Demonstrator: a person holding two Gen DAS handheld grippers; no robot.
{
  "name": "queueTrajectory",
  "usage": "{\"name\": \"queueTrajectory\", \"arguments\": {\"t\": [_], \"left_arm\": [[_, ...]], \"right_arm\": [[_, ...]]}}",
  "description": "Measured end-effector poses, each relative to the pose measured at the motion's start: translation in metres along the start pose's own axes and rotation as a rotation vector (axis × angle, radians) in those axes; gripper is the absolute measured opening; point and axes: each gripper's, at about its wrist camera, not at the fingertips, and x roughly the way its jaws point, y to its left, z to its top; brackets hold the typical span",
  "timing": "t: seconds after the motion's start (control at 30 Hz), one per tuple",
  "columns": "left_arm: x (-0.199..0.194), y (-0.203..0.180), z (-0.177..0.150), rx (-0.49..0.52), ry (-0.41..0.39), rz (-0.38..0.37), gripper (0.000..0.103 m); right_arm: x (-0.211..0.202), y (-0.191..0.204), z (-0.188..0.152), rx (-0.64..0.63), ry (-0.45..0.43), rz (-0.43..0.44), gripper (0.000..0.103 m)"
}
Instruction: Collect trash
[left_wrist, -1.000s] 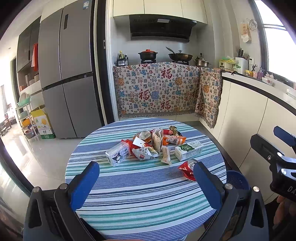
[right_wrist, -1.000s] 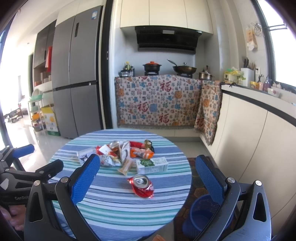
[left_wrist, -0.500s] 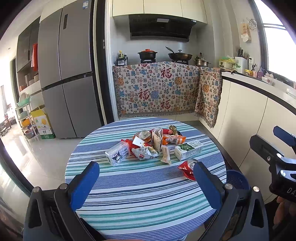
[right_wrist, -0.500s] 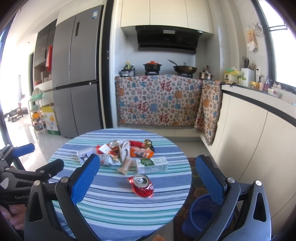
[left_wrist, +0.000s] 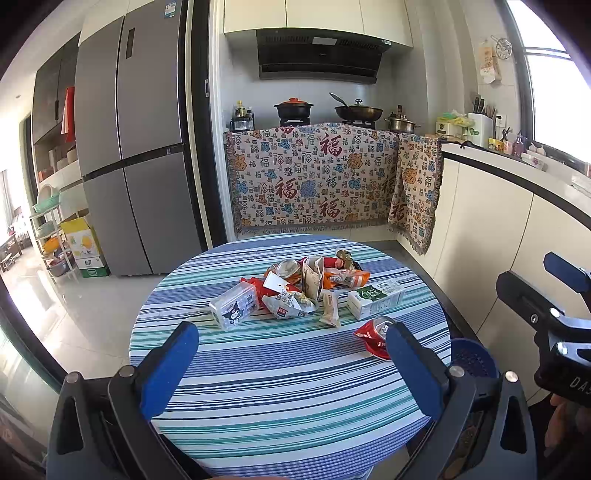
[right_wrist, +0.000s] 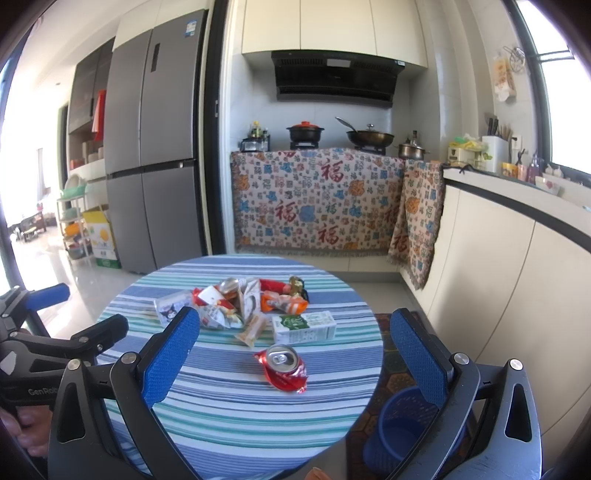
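A round table (left_wrist: 280, 391) (right_wrist: 229, 406) with a striped cloth holds a pile of trash. A crushed red can (left_wrist: 373, 334) (right_wrist: 284, 367) lies nearest. Behind it are a green-and-white carton (left_wrist: 375, 293) (right_wrist: 304, 326), a clear plastic box (left_wrist: 234, 305) (right_wrist: 170, 310) and several wrappers (left_wrist: 291, 301) (right_wrist: 225, 314). A blue bin (right_wrist: 399, 428) (left_wrist: 471, 363) stands on the floor right of the table. My left gripper (left_wrist: 290, 369) and right gripper (right_wrist: 291, 362) are both open and empty, held above the table's near edge.
A grey fridge (left_wrist: 136, 147) stands at the back left. A cloth-covered stove counter (left_wrist: 314, 177) with pots is behind the table. White cabinets (left_wrist: 491, 229) run along the right. A rack and boxes (left_wrist: 74, 243) stand far left.
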Motion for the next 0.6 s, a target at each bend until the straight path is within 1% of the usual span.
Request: {"name": "queueTrajectory", "arguments": {"t": [0.6], "left_arm": [[-0.0001,-0.0009,-0.0019,0.000,0.002,0.000,0.103]], "right_arm": [[-0.0003,-0.0004,-0.0009,0.000,0.000,0.001,0.103]]}}
